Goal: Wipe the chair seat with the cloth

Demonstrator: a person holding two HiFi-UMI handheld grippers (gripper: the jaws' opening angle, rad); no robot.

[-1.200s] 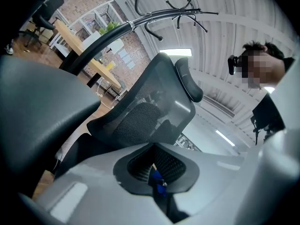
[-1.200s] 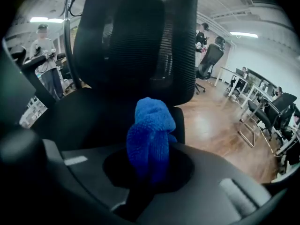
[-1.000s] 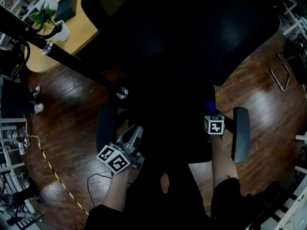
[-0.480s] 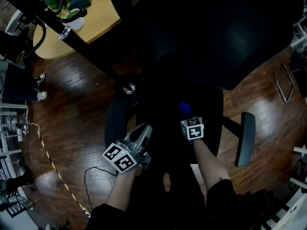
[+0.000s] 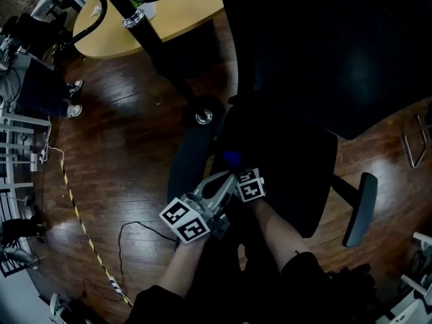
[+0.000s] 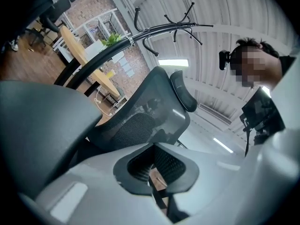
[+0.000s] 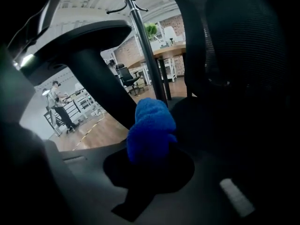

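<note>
your left tongs point(image 5: 219, 181) are closed on nothing, just left of your right tongs point(image 5: 237, 174). those pinch the blue cloth point(image 5: 231, 158) at the near left edge of the dark chair seat point(image 5: 290, 160). the backrest point(image 5: 351, 59) stands beyond.

Dark wood floor point(image 5: 135, 154): black cable point(image 5: 135, 223), striped tape point(image 5: 79, 218), coat-stand base point(image 5: 202, 117), office chair point(image 5: 351, 59).
</note>
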